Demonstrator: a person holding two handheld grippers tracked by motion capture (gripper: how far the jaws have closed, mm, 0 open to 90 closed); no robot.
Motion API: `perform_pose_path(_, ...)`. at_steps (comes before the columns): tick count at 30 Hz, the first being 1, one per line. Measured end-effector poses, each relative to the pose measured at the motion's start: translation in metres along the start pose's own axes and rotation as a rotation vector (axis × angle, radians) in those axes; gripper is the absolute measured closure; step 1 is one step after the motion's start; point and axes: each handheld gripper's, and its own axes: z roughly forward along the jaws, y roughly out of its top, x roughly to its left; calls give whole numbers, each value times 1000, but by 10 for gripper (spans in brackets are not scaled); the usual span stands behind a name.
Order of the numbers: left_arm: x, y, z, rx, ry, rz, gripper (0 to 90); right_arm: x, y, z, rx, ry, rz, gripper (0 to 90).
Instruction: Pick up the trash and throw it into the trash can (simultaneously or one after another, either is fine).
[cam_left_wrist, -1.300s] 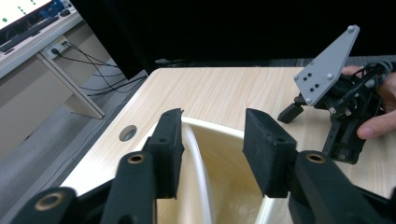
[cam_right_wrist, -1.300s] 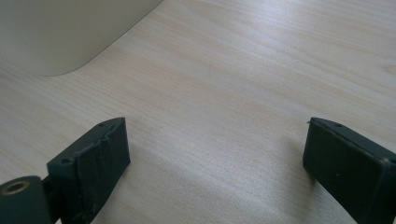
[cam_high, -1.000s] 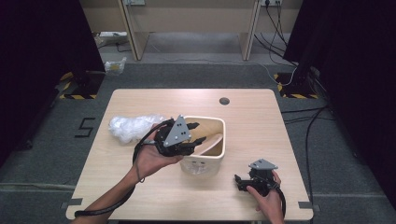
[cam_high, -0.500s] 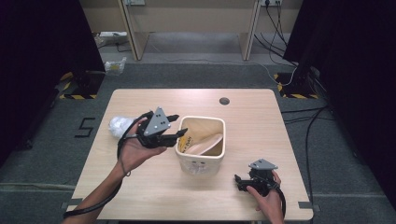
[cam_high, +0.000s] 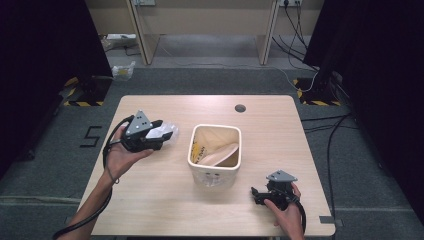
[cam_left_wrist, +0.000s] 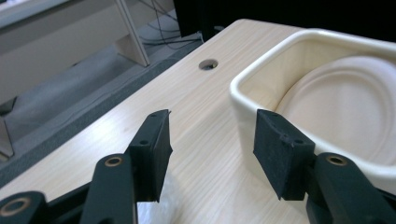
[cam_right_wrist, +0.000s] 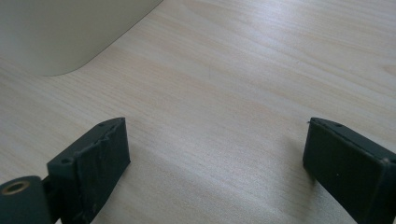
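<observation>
Left gripper covers part of plastic bag; bin cut off by right gripper view's top edge.

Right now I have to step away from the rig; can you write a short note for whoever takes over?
Left gripper: open, nothing between its fingers, held above the table left of the bin, over the crumpled clear plastic bag.
Right gripper: open, empty, low over the table's near right part, apart from the bin.
Cream bin: upright mid-table; a pale plate-like piece leans inside it.
Done: nothing gripped at present.
Left: probably to grasp the bag with the left gripper; where it goes, I cannot tell.
</observation>
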Motion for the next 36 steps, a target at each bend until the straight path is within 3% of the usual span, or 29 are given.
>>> perform_pose_path(6,13,-19,5,31,8,-57,440,0,0,0,0,0,-1,75)
perform_pose_path(14,24,-33,10,52,24,-79,430,0,0,0,0,0,0,75)
perform_pose_path(21,36,-48,16,64,37,-123,415,0,0,0,0,0,-1,75)
perform_pose_path(36,49,-60,20,92,65,-163,348,0,0,0,0,0,1,75)
